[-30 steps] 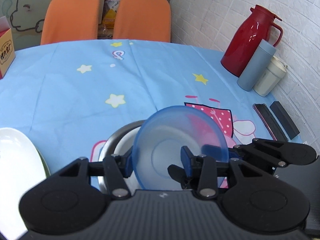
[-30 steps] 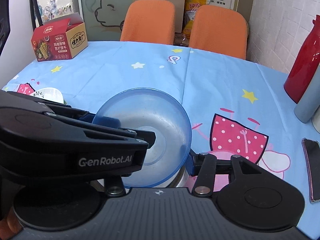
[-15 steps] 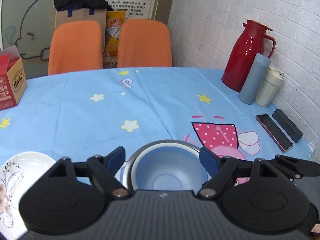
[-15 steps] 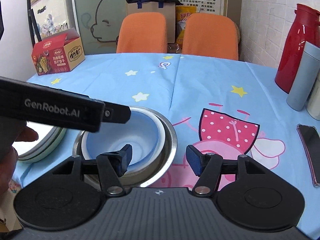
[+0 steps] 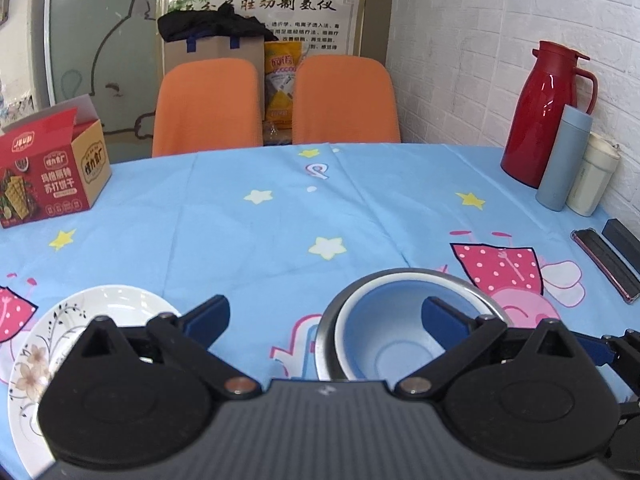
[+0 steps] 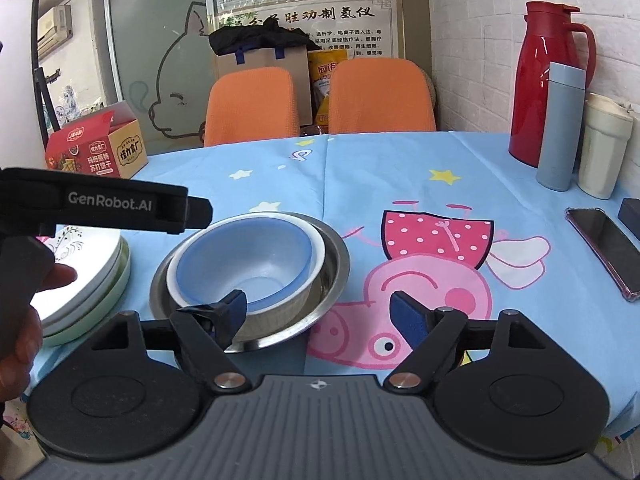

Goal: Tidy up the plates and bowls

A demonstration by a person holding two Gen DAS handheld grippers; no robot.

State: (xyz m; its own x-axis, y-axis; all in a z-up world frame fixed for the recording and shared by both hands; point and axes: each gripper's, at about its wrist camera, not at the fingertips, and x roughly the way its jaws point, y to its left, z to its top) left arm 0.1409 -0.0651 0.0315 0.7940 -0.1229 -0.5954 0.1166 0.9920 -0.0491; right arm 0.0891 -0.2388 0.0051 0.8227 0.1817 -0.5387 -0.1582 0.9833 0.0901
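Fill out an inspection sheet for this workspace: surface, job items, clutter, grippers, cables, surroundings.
Surface: table under a blue cartoon cloth.
Job's things: blue bowl nested in a white bowl, both inside a steel bowl; stack of plates beside them, the top one with a floral pattern.
Clutter: red jug, grey-blue flask, cream cup, phone, cracker box.
Grippers: left gripper open, empty; right gripper open, empty, near the bowls.
Cables: nothing seen.
Surroundings: two orange chairs, white brick wall, poster.
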